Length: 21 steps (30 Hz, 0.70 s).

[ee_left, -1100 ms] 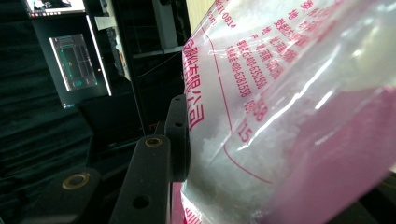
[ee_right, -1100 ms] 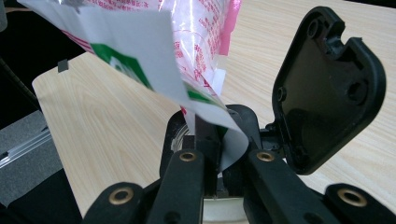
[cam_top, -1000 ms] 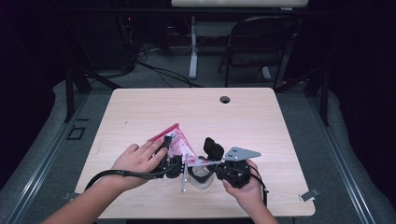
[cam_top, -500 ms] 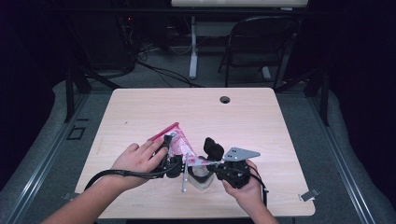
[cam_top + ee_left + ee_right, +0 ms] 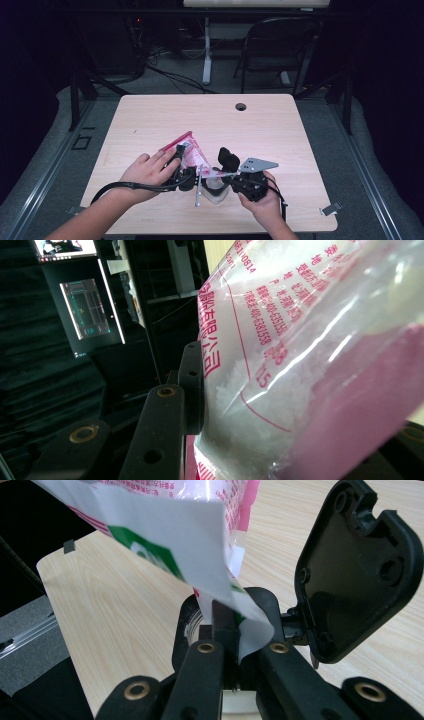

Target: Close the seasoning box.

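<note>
Held between both tools above the near middle of the worktop (image 5: 150,120), the bag (image 5: 192,155) is the item in hand: clear plastic film with pink print and a pink edge, part-filled with white granules (image 5: 235,385).

- Position: lifted off the worktop, tilted, its pink top edge pointing up and away to the left, its lower corner drawn toward the right tool.
- Left tool (image 5: 182,172): jaws part-closed on the filled body of the bag; in the left gripper view one black jaw lies flat against the film, the other is hidden behind the bag.
- Right tool (image 5: 240,630): jaws fully closed, pinching a thin white-and-green flap at the bag's corner.
- Handling, as judged: light to moderate in weight; soft and shapeless, the granules likely to shift and sag toward the low end; film slippery and liable to tear or stretch under a hard pull. Best taken at the flat sealed edges or corners; a grip on the belly needs a wide, gentle hold.
- Beneath: a clear container (image 5: 215,192) with a black hinged lid (image 5: 355,565) standing open, just under the pinched corner; a thin white stick (image 5: 198,186) leans beside it.
- Further: grommet hole (image 5: 241,106) at the far edge; chair (image 5: 280,50) behind.
</note>
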### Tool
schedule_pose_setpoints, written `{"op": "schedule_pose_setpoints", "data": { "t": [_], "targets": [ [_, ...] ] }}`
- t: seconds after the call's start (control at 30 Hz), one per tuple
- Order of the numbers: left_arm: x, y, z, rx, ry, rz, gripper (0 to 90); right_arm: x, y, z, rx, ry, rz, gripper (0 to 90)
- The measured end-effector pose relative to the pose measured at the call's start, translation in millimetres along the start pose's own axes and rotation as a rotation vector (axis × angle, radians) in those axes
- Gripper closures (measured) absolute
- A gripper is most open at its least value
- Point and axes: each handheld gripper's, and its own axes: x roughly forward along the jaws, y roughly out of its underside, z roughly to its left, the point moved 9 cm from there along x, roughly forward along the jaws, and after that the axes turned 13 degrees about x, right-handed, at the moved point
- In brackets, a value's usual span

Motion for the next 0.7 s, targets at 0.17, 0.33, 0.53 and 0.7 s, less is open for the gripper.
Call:
{"op": "schedule_pose_setpoints", "data": {
  "t": [0.17,0.33,0.53,0.7],
  "targets": [
    [-0.2,-0.2,0.0,0.002,-0.001,0.000,70.2,0.4,0.4,-0.3,0.001,0.002,0.002,90.0],
    [-0.3,-0.4,-0.2,0.004,0.000,0.000,70.2,1.3,0.9,-0.6,0.002,0.002,0.003,90.0],
    [-1.0,-1.2,1.1,0.007,-0.005,-0.003,70.2,1.8,0.9,-1.5,0.004,0.002,0.002,90.0],
    [-1.7,-2.1,1.6,0.012,-0.011,-0.003,70.3,1.7,0.8,-2.8,0.004,0.007,0.000,90.0]
  ]
}}
